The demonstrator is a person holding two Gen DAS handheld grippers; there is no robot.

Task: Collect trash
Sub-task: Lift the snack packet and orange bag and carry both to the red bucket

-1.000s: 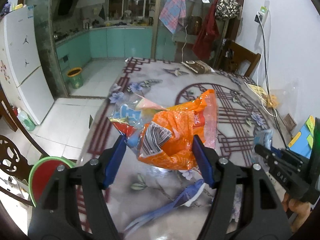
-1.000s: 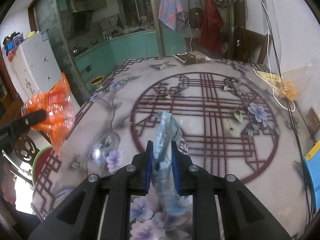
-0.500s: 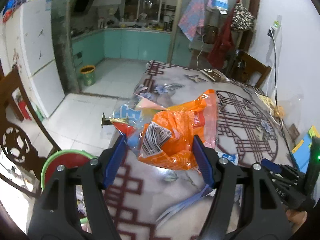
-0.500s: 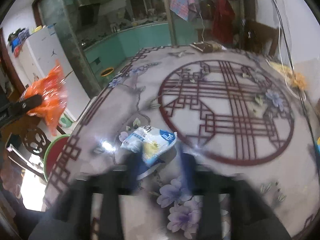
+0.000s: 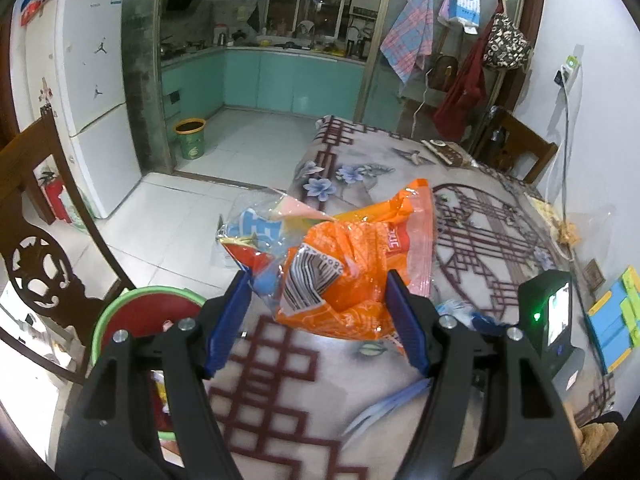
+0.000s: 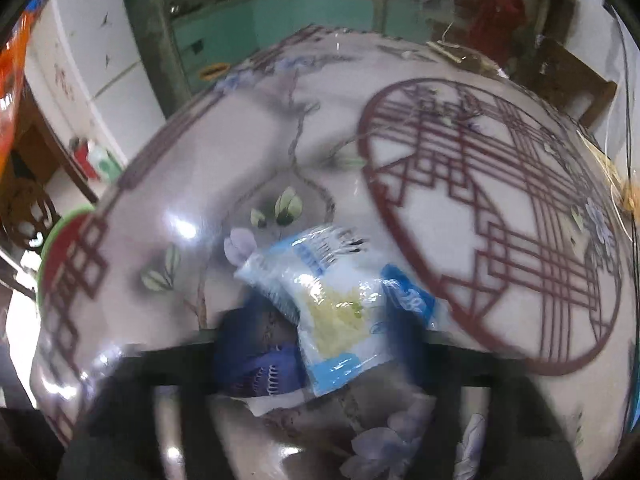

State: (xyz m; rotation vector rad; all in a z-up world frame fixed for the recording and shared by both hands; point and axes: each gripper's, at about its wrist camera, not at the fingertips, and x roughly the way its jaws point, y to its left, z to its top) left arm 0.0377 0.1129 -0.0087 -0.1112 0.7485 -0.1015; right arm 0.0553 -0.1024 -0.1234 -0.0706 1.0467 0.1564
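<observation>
Left gripper [image 5: 320, 312]: jaws spread fairly wide and pressed on a bundle of crumpled wrappers, orange bag [image 5: 352, 276] foremost, a clear and blue wrapper [image 5: 256, 232] bunched against its left side. Bundle hangs clear of the worktop [image 5: 472, 232], out over the worktop's near-left edge.

Bin [image 5: 140, 312] with green rim and red inside stands on the floor below and left of that edge, just beside a dark wooden chair [image 5: 40, 264]. From the orange bag it lies down and to the left, with open air between. The chair back crowds the bin's far-left side; approach from the worktop side looks free.

Right gripper [image 6: 320, 340]: badly blurred. Jaws are closing, with the blue-and-white packet [image 6: 340, 300] lying between them. Whether the pads press on it yet, cannot tell. Packet lies flat on the worktop, long axis running from the gripper's mouth away and up-left, near end between the fingers, far end toward the leaf prints. A darker blue scrap [image 6: 260, 360] sits just left of the packet, touching or under it.

Judgement: right hand is nearer the packet. Left hand is nearer the bin and already loaded. Room around the packet is open: bare worktop on all sides, edge well off to the left.
</observation>
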